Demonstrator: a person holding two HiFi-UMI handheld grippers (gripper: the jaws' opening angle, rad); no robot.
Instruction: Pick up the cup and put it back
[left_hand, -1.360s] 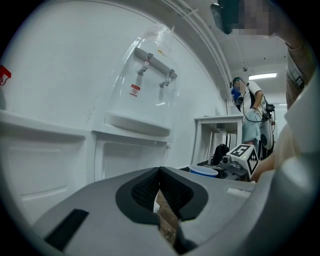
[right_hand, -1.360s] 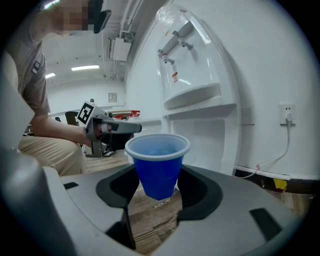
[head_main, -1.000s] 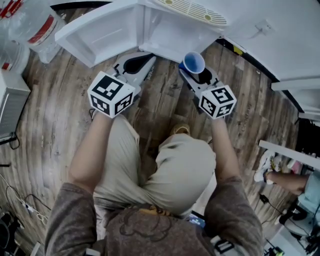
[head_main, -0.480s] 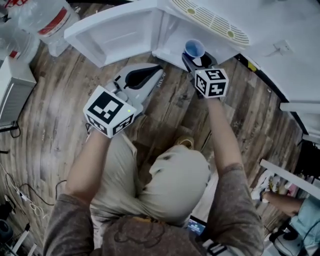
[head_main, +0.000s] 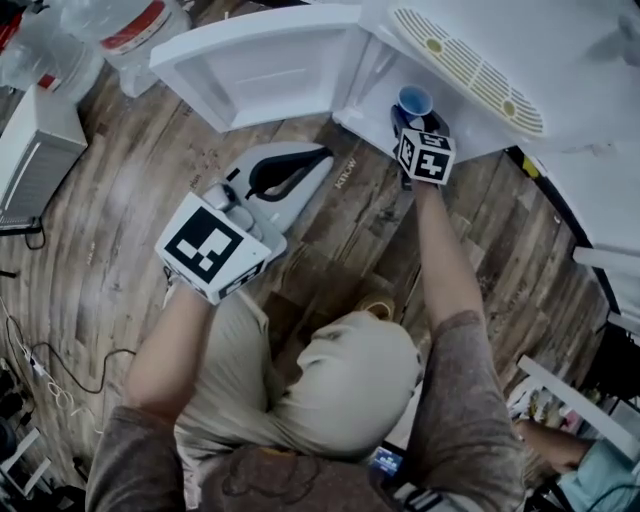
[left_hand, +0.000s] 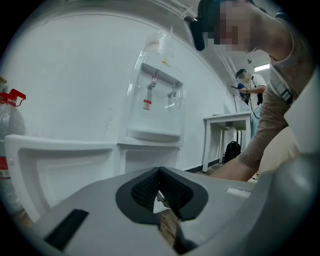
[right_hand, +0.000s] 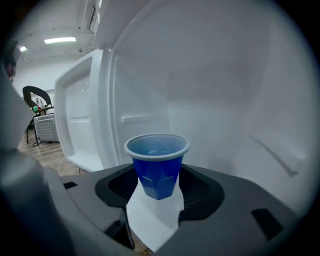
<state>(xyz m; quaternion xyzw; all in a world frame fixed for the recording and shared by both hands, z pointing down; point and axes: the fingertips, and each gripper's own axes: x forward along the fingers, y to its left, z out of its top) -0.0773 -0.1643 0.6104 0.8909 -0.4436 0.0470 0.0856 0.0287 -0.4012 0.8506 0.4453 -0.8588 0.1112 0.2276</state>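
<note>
A small blue cup (head_main: 415, 100) (right_hand: 157, 160) stands upright between the pads of my right gripper (head_main: 412, 118) (right_hand: 157, 189). That gripper is shut on the cup's lower half and reaches into the open white cabinet (head_main: 365, 118), just above its white floor. Its jaws have just been opening a little, with the cup between them. My left gripper (head_main: 327, 156) (left_hand: 160, 171) is shut and holds nothing. It hangs over the wooden floor, left of the cabinet opening and below the open door (head_main: 260, 70).
The cabinet door swings out to the left, and a vent grille (head_main: 470, 65) lies on the cabinet top. Water bottles (head_main: 130, 25) and a grey box (head_main: 35, 150) stand at the far left. A water dispenser (left_hand: 155, 100) and a white table (left_hand: 225, 135) show in the left gripper view.
My right gripper has carried the cup forward and down, from in front of the cabinet to inside its opening. The left gripper has drifted slightly and stays shut.
</note>
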